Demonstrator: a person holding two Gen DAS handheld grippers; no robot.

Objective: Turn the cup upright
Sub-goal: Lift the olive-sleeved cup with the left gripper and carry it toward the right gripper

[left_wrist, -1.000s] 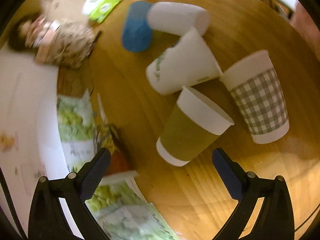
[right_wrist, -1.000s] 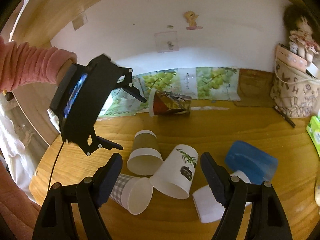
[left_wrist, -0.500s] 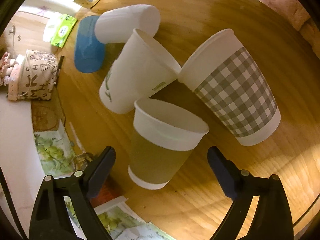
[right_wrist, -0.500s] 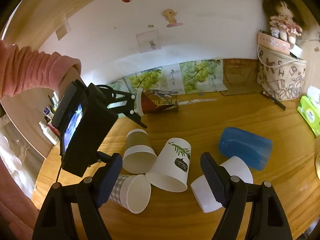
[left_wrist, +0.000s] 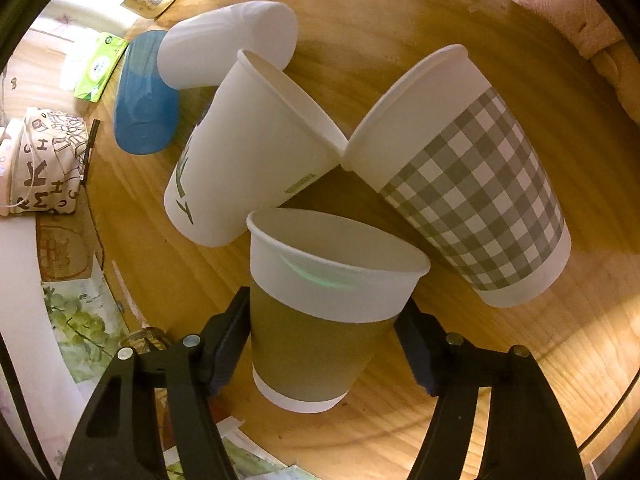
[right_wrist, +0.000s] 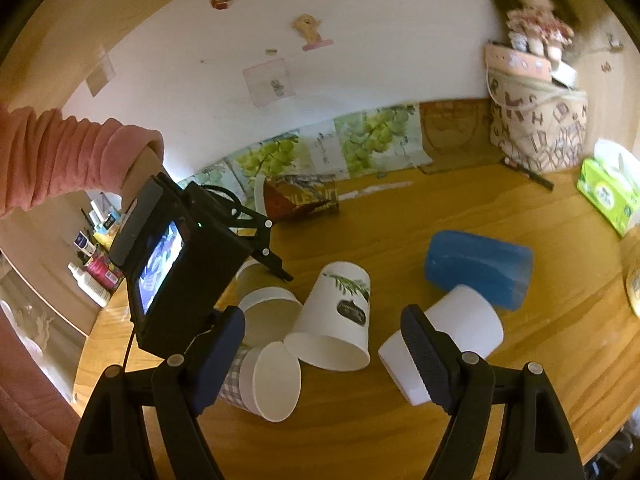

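Several paper cups lie tipped in a cluster on the round wooden table [left_wrist: 400,20]. An olive-brown cup with a white rim band [left_wrist: 320,312] lies between the fingers of my left gripper [left_wrist: 324,340]; the left finger touches its side and the right finger stands close, jaws still wide. The same cup shows in the right wrist view [right_wrist: 268,304], partly hidden by the left gripper body [right_wrist: 180,264]. A white leaf-print cup [left_wrist: 248,152], a grey checked cup [left_wrist: 472,184] and a plain white cup [left_wrist: 232,44] lie around it. My right gripper [right_wrist: 324,344] is open and empty, hovering above the cluster.
A blue plastic cup [right_wrist: 476,268] lies on its side behind the white cups. A red-brown printed cup [right_wrist: 300,196] lies near the wall. A lettered fabric bag [right_wrist: 536,128] with a doll, a green tissue pack [right_wrist: 608,192] and grape-print paper [right_wrist: 360,140] line the back.
My left gripper has moved in and down around the olive-brown cup, its fingers now flanking the cup. The right gripper has lifted and pulled back slightly.
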